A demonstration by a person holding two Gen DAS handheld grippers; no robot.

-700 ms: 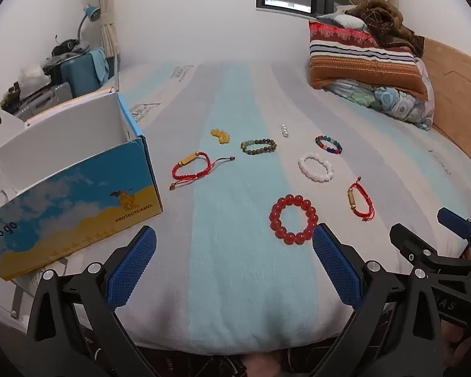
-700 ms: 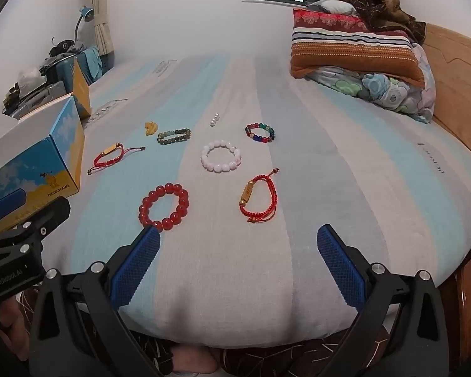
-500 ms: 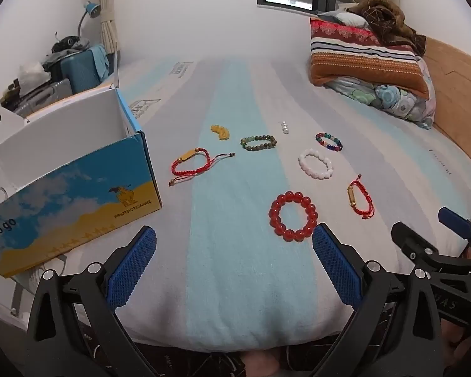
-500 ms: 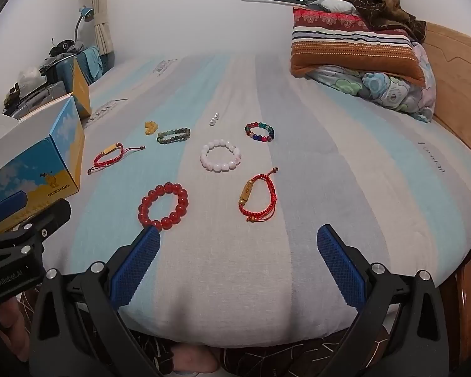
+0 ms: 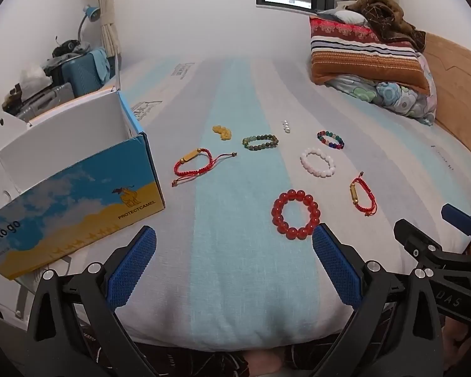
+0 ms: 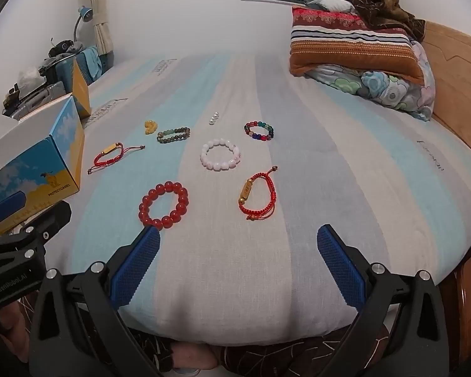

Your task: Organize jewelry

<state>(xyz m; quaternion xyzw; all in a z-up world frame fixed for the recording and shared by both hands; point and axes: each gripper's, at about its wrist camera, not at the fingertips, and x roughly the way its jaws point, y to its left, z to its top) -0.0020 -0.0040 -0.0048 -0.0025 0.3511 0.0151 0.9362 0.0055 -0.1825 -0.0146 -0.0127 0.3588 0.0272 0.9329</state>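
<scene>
Eight pieces of jewelry lie spread on the striped bed, none lifted yet, so this is the very start: picking a first piece. Nearest the edge is the red bead bracelet, lying flat just past the tip of the left gripper's right finger. From that bracelet, the white bead bracelet is at about one o'clock, a red cord bracelet with a gold tube at three o'clock, and the multicolour bead bracelet further out at one. The green bead bracelet sits at eleven, with a small yellow piece and a second red cord bracelet beyond it toward ten. A short row of pearls lies at twelve, far back.

The open blue-and-yellow box, at nine o'clock on the bed's left edge, looks like the place to put them, though that is a guess.

Both tools hang over the near edge, tilted down. The left gripper's jaws stand wide apart, nothing between them. The right gripper is just as wide, also holding nothing, with the gold-tube cord bracelet ahead of it at twelve.

Next move, likely: drop onto one bracelet, straddle its beads, close gently. Soft bedding may give under the fingers, so the approach should be shallow.
</scene>
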